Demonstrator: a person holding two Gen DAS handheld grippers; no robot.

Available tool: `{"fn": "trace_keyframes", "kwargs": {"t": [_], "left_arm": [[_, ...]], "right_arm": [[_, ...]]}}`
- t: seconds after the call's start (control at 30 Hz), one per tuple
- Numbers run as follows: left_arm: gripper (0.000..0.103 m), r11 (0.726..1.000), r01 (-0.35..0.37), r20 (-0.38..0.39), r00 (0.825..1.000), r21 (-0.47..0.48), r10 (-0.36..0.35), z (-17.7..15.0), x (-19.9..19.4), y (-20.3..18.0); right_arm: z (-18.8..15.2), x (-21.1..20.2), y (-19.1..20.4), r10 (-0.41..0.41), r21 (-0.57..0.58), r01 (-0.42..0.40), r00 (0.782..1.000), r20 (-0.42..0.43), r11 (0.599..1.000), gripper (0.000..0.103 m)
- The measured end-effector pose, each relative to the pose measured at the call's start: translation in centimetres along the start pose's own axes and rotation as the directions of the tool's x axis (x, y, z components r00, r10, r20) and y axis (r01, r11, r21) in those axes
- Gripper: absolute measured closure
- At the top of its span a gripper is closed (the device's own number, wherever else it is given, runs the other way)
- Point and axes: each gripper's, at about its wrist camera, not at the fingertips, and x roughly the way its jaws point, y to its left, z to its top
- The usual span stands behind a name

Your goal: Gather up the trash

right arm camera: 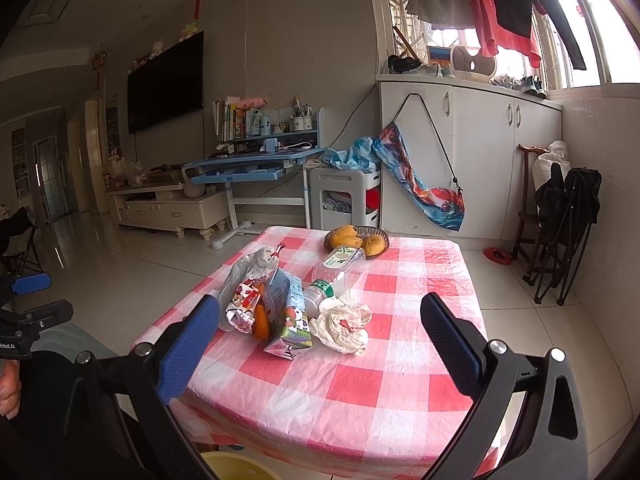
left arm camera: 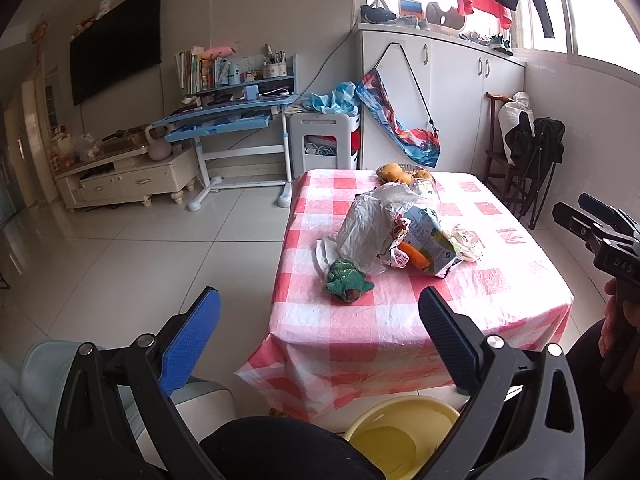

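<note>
Both claws hang short of the table [right arm camera: 400, 384] with fingers spread wide and nothing between them. The left gripper [left arm camera: 320, 344] sits off the near left corner, where the checked cloth drapes over the edge right between its fingers; to its left there's plenty of bare tiled floor [left arm camera: 120, 248]. The right gripper [right arm camera: 320, 344] looks down the table's length, and the stretch of cloth just ahead of it is free before the junk starts.

The trash is bunched mid-table, ahead of both claws: a crumpled white plastic bag [left arm camera: 368, 220], a drink carton [right arm camera: 286, 320] lying on its side, a red-and-white snack wrapper [right arm camera: 242, 304], a balled-up tissue wad [right arm camera: 344, 324] just right of the carton, and a clear plastic bottle [right arm camera: 336, 276] on its side behind them. Something orange [right arm camera: 262, 318] is wedged between wrapper and carton; hard to say what it is. A green plush toy [left arm camera: 346, 276] lies nearest the left claw and is hidden from the right wrist view. A basket of mangoes [right arm camera: 356, 240] sits at the far end.

A yellow basin [left arm camera: 400, 436] is on the floor below the near table edge, partly cut off by the left gripper's frame. Beyond: blue desk [left arm camera: 232, 116], wall TV [left arm camera: 116, 52], white cabinets [left arm camera: 460, 92].
</note>
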Motion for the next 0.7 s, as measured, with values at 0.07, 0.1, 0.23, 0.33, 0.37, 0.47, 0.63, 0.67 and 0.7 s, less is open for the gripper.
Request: {"fn": "trace_keyframes", "kwargs": {"t": [0.07, 0.1, 0.23, 0.33, 0.37, 0.47, 0.63, 0.67, 0.7], "left_arm": [[0.007, 1.0, 0.0, 0.0, 1.0, 0.001, 0.0, -0.03, 0.0, -0.01], [0.008, 1.0, 0.001, -0.001, 1.0, 0.001, -0.001, -0.06, 0.06, -0.06], [0.008, 1.0, 0.0, -0.001, 1.0, 0.001, 0.0, -0.04, 0.04, -0.07], [0.007, 1.0, 0.0, -0.001, 1.0, 0.001, 0.0, -0.03, 0.03, -0.09], [0.008, 1.0, 0.0, -0.001, 1.0, 0.001, 0.0, -0.02, 0.03, -0.09], [0.008, 1.0, 0.001, -0.001, 1.0, 0.001, -0.001, -0.02, 0.01, -0.08], [0.007, 1.0, 0.002, -0.002, 1.0, -0.001, -0.002, 0.01, 0.01, -0.11], [0.007, 1.0, 0.004, -0.004, 1.0, -0.004, -0.004, -0.02, 0.08, -0.1], [0.008, 1.0, 0.005, -0.006, 1.0, -0.008, -0.005, -0.04, 0.08, -0.07]], "right_arm": [[-0.03, -0.09, 0.07, 0.0, -0.003, 0.0, 1.0, -0.003, 1.0, 0.007], [0.07, -0.07, 0.1, -0.001, -0.003, 0.001, 1.0, -0.005, 1.0, 0.007], [0.04, -0.1, 0.13, -0.001, -0.003, 0.001, 1.0, -0.006, 1.0, 0.007], [0.09, -0.04, 0.13, -0.001, -0.004, 0.001, 1.0, -0.006, 1.0, 0.007], [0.04, -0.1, 0.14, -0.001, -0.005, 0.001, 1.0, -0.007, 1.0, 0.007], [0.06, -0.16, 0.1, 0.0, -0.006, 0.0, 1.0, -0.012, 1.0, 0.007], [0.07, -0.12, 0.13, -0.001, -0.007, 0.001, 1.0, -0.012, 1.0, 0.007], [0.04, -0.15, 0.14, -0.001, -0.008, 0.001, 1.0, -0.013, 1.0, 0.007], [0.06, -0.13, 0.14, -0.001, -0.008, 0.001, 1.0, -0.012, 1.0, 0.007]]}}
